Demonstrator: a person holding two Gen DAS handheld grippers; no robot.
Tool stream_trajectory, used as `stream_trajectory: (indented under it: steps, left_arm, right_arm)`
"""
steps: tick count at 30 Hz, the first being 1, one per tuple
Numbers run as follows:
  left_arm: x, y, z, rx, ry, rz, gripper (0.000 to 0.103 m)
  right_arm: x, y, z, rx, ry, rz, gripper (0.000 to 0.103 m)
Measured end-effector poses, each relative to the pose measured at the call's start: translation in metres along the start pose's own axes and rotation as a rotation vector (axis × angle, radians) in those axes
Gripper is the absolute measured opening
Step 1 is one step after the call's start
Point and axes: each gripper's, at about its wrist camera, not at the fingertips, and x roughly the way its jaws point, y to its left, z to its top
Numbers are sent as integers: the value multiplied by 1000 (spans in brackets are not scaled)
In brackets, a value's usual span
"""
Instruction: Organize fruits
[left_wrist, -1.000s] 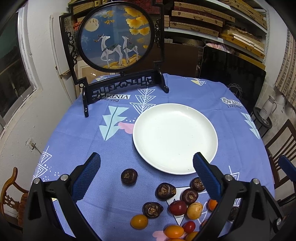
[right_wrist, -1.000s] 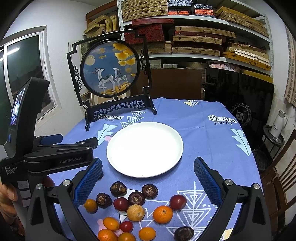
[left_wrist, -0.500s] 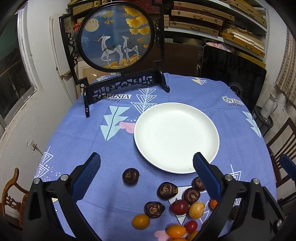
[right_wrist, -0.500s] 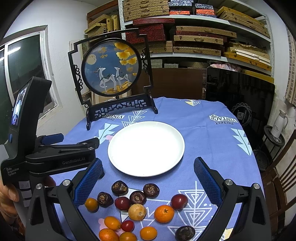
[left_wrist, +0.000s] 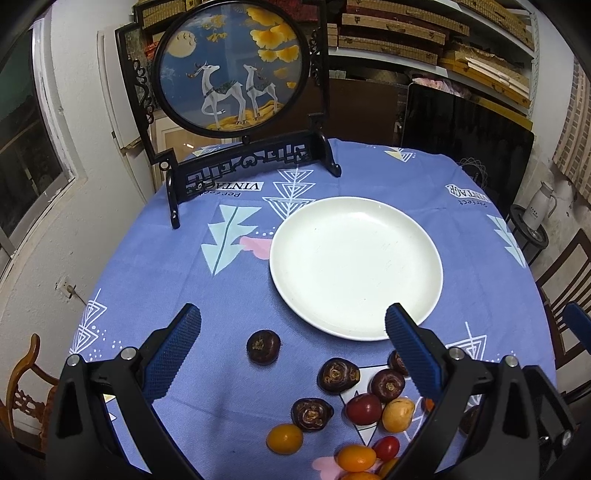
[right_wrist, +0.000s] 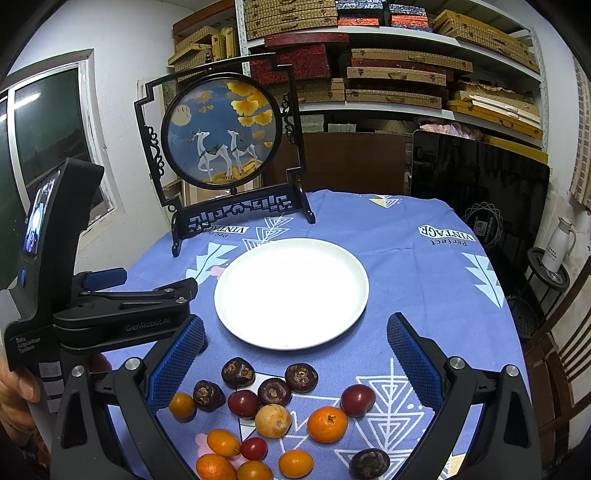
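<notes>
An empty white plate (left_wrist: 356, 266) sits mid-table; it also shows in the right wrist view (right_wrist: 291, 291). Loose fruits lie in front of it: dark water chestnuts, one apart at the left (left_wrist: 263, 346), red plums (right_wrist: 357, 399), a mandarin (right_wrist: 327, 424), a loquat (right_wrist: 273, 420), kumquats (left_wrist: 284, 438) and a cherry tomato (right_wrist: 253, 448). My left gripper (left_wrist: 293, 350) is open and empty above the near edge, over the lone chestnut. My right gripper (right_wrist: 295, 362) is open and empty above the fruit cluster. The left gripper's body (right_wrist: 122, 314) shows at the left of the right wrist view.
A round table with a blue patterned cloth (left_wrist: 184, 266) holds a black-framed deer screen (left_wrist: 236, 70) at the back left. Shelves with boxes (right_wrist: 399, 70) and a dark panel (right_wrist: 480, 184) stand behind. Wooden chairs (left_wrist: 565, 266) and a white kettle (right_wrist: 558, 243) are at the right.
Both grippers have drawn slightly back and up; the plate and fruits sit a little lower and farther in view. Jaws stay open. Nothing was picked up.
</notes>
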Motion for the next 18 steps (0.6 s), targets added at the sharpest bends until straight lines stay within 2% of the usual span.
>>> stream_trajectory:
  steps: [5,11,14,18]
  left_arm:
    - [3,7,-5,2,17,4,98]
    - [12,11,-28,42,57,-11,98]
    - [8,11,-46,93,59,-61,98]
    - [2,7,-73,204,72,-135,98]
  right_arm:
    - [-1,-6,-3,-1,7,-11,99]
    - [1,-28,-17,38,58,-30,99]
    - [0,-36,-27,14,87,-46,99]
    - [-4,-48,-50,-106,172,-74,99]
